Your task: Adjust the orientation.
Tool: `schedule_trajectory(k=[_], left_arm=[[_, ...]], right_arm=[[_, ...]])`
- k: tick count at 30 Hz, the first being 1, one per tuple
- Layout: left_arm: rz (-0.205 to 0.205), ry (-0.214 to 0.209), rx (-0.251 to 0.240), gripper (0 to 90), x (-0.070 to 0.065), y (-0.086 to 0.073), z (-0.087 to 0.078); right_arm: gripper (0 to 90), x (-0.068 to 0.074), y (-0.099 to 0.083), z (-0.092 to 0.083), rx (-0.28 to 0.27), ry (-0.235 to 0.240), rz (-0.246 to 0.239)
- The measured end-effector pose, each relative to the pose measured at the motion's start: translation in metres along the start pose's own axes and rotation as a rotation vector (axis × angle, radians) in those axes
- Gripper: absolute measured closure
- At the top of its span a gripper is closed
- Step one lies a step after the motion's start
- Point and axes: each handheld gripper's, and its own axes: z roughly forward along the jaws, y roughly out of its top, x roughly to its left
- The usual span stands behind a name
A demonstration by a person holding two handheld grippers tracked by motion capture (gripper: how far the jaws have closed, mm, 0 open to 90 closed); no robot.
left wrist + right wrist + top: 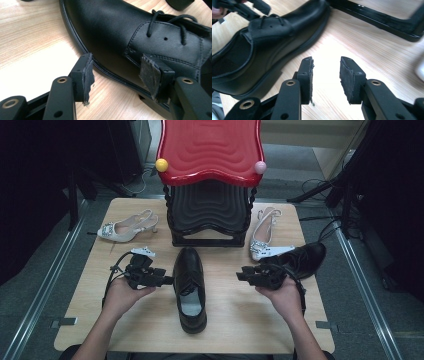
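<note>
Jaws of the left gripper (pixel 167 280) stand parted at the side of the black shoe (pixel 190 287) lying mid-table; its own view shows one pad (pixel 150 75) against the upper, the other beside the sole. Behind stands a red stool (pixel 210 150), with white heels (pixel 125 227) left and right (pixel 262 235). Parted over bare table (pixel 235 320), the right gripper (pixel 240 274) grips nothing; another black shoe (pixel 305 257) lies behind it.

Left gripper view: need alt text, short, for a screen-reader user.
A black lace-up leather shoe lies on a light wooden table, seen close up. The left gripper is open, its two padded black jaws rising from below at the shoe's side, one before bare table and one before the leather.
</note>
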Motion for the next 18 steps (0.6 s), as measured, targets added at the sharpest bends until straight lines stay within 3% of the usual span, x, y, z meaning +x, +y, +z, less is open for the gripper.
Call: schedule_trajectory(k=[12,18], left_arm=[[0.03,0.0,0.0,41.0,-0.006,0.007,0.0],[0.039,0.001,0.011,41.0,-0.006,0.01,0.003]], right_arm=[[61.6,-0.02,-0.004,-0.03,0.018,-0.085,0.031],[61.7,-0.029,-0.009,-0.054,-0.004,-0.137,0.068]])
